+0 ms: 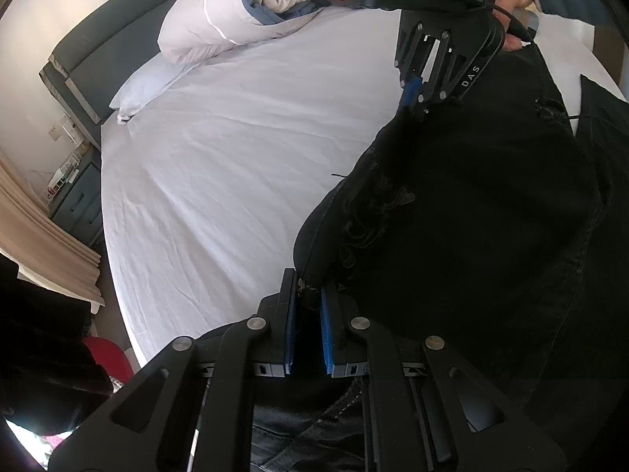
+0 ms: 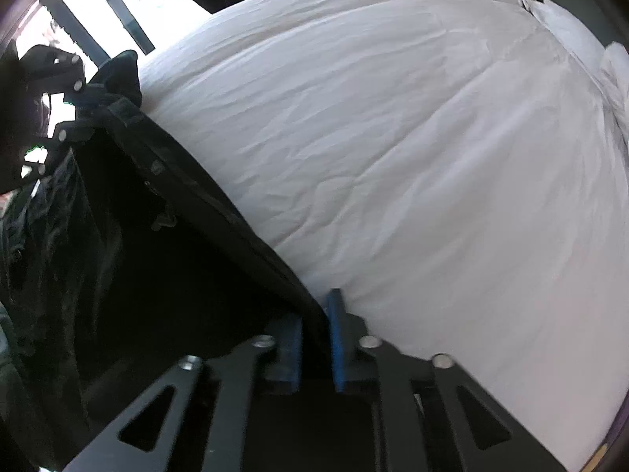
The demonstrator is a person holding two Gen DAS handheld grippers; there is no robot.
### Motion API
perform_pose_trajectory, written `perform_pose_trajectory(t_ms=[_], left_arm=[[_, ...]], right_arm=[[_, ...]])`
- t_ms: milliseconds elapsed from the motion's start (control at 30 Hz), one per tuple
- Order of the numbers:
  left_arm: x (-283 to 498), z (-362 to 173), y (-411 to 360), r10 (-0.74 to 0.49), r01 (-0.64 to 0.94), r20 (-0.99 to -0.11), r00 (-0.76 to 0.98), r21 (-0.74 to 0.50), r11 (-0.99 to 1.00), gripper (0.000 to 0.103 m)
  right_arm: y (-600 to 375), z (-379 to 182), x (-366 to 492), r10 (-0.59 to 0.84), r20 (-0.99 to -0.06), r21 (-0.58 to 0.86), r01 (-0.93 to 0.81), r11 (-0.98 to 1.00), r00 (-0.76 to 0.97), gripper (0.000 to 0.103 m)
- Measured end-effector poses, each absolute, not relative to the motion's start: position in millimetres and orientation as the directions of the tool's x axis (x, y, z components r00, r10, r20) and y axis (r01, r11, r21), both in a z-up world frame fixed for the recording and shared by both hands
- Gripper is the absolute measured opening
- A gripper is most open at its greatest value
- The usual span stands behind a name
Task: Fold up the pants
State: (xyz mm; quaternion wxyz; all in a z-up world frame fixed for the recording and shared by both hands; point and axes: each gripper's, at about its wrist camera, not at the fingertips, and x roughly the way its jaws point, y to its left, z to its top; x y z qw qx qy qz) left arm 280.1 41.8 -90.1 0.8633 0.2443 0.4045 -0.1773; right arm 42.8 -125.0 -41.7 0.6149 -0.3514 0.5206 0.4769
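Pants [image 1: 471,216] are black, look like denim, and they're held up over the near edge of the bed [image 1: 236,157], stretched between both tongs along what seems to be the waistband. Nearest in the left wrist view, the left tongs [image 1: 308,306] are nearly closed on one corner of that band, blue pads squeezing the fabric right by a metal button or rivet. The right tongs [image 2: 316,326] are pinched the same way on the other end, dark hem running straight up out of the pads.

Handling guess: thick-ish cloth, soft but with some weight, so the legs will hang and swing rather than keep shape. Seams and the band are the stiffest bits, so holding there makes sense; thin middle fabric would just bunch up. I can't tell how the legs lie below, too dark.

Further out, the white sheet is bare and a bit wrinkled, plenty of room to lay them flat. At the far end by the headboard [image 1: 74,63] sit a pillow [image 1: 145,86] and a rolled duvet [image 1: 236,11].
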Motion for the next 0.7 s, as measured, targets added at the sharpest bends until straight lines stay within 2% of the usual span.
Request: perform_pose_trajectory(t_ms=[200,367,567,700], left_arm=[[278.5,-77.6,45.5,-0.113,0.478,-0.778,0.618,0.258,0.840,0.010],[263.5,-59.5,52.0,-0.118,0.457,-0.764,0.634,0.247,0.855,0.010],[213.2,-37.5,47.5,-0.127,0.445,-0.746,0.653,0.242,0.862,0.010],[164.2,-27.3,37.8,-0.132,0.443,-0.742,0.657,0.238,0.864,0.010]], right_arm=[[-147.2,-23.6,54.3,0.302,-0.953,0.150,-0.861,0.487,0.005,0.007],[-177.4,-15.2,48.2,0.420,-0.907,0.303,-0.698,0.649,-0.002,0.006],[-225.5,-2.0,-5.5,0.630,-0.776,0.536,-0.481,0.694,0.045,0.005],[-246.1,-1.0,-36.6,0.685,-0.723,0.607,-0.392,0.692,0.091,0.005]])
